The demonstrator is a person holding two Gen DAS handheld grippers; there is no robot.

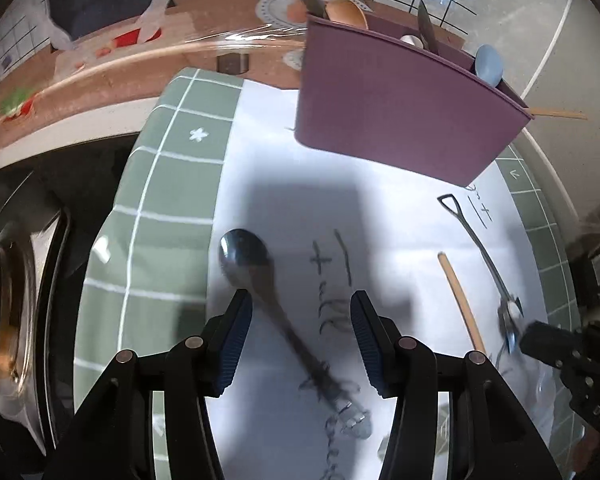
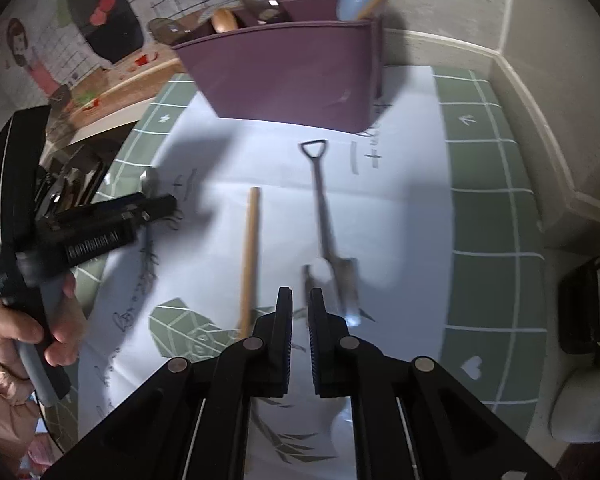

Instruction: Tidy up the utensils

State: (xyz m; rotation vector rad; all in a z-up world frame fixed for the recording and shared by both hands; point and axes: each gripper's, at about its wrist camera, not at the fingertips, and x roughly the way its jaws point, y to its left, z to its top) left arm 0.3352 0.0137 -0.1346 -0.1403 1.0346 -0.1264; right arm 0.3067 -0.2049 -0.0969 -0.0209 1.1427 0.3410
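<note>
The left gripper (image 1: pixel 296 316) hung with jaws half open and empty astride the dark spoon (image 1: pixel 260 280), whose handle ran diagonally back between them. The right gripper (image 2: pixel 300 308), jaws nearly shut, held nothing beside the shovel-shaped fork (image 2: pixel 328 232) below the purple caddy (image 2: pixel 292 76).

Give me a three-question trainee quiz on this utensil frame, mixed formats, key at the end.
1. True or false: the purple holder is empty.
2. Which utensil lies between the open fingers of the left gripper? A) metal spoon B) shovel-handled fork C) wooden stick
3. Fill in: the right gripper is ___, holding nothing.

Key: 1 false, utensils stand in it; 2 A; 3 shut.
</note>
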